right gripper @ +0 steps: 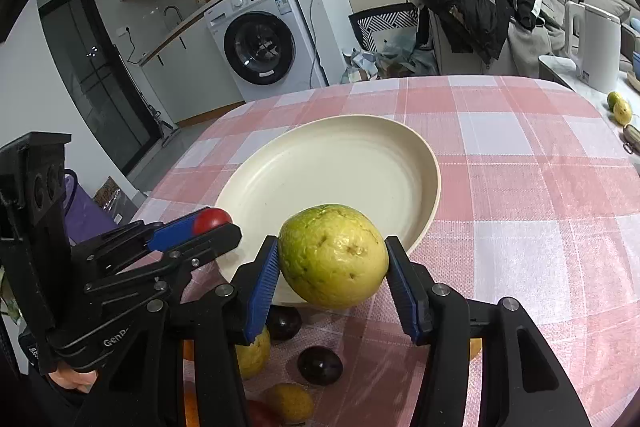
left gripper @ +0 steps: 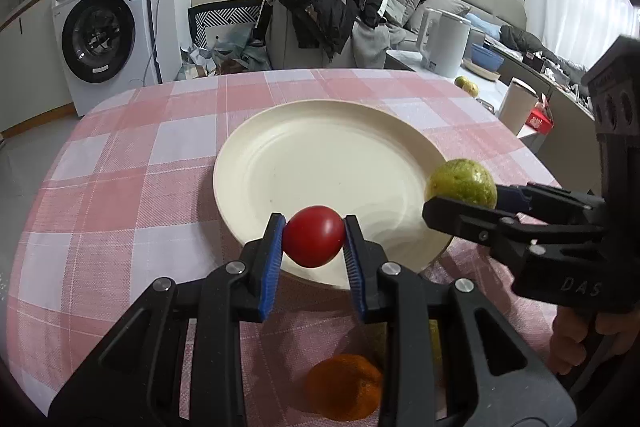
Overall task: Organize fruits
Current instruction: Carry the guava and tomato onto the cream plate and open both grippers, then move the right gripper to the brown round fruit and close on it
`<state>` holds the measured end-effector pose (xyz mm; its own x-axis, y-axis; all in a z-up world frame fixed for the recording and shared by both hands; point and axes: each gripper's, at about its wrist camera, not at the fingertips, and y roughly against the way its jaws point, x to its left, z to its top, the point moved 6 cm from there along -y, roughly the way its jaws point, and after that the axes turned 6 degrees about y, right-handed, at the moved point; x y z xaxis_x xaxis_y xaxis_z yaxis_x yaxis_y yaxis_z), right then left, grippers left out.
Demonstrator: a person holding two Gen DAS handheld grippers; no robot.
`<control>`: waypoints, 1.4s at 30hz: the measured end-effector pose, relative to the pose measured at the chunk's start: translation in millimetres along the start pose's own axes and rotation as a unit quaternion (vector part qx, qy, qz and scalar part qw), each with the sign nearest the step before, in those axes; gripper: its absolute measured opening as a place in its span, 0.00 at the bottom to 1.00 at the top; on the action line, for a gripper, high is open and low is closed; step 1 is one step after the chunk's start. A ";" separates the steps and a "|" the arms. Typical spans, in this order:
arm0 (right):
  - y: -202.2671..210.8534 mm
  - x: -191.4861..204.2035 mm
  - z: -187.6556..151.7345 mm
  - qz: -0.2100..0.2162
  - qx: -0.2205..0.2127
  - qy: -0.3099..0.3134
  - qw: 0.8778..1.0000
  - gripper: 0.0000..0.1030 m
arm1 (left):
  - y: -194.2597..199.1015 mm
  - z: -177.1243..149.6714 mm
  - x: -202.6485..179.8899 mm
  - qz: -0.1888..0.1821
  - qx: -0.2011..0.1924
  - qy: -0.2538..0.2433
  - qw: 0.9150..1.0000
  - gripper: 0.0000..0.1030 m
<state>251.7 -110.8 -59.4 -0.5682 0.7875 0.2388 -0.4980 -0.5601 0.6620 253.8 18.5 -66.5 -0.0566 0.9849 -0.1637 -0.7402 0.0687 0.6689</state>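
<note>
My left gripper (left gripper: pixel 314 237) is shut on a red tomato (left gripper: pixel 314 235) and holds it above the near rim of the cream plate (left gripper: pixel 320 155). My right gripper (right gripper: pixel 333 259) is shut on a yellow-green guava (right gripper: pixel 334 255) above the plate's near right rim (right gripper: pixel 416 235). The guava (left gripper: pixel 462 183) and right gripper also show at the right of the left wrist view. The tomato (right gripper: pixel 212 219) and left gripper (right gripper: pixel 208 227) show at the left of the right wrist view. The plate (right gripper: pixel 336 179) holds nothing.
Loose fruit lies on the pink checked tablecloth (right gripper: pixel 520 187) below the grippers: an orange (left gripper: pixel 344 391), two dark plums (right gripper: pixel 320 365), yellow fruits (right gripper: pixel 290 403). A white kettle (left gripper: pixel 444 41) and two small fruits (left gripper: pixel 466 85) stand on a side table to the right.
</note>
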 end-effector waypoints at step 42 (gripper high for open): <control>76.8 2.6 -25.3 -0.027 -0.050 0.025 0.998 1.00 | 97.1 -31.4 12.1 0.036 -0.062 0.008 0.997 0.99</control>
<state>195.4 -158.3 -25.9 -0.5691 0.8052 0.1670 -0.5910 -0.5417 0.5977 160.3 32.1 -26.3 -0.1225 0.9840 -0.1295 -0.8114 -0.0241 0.5840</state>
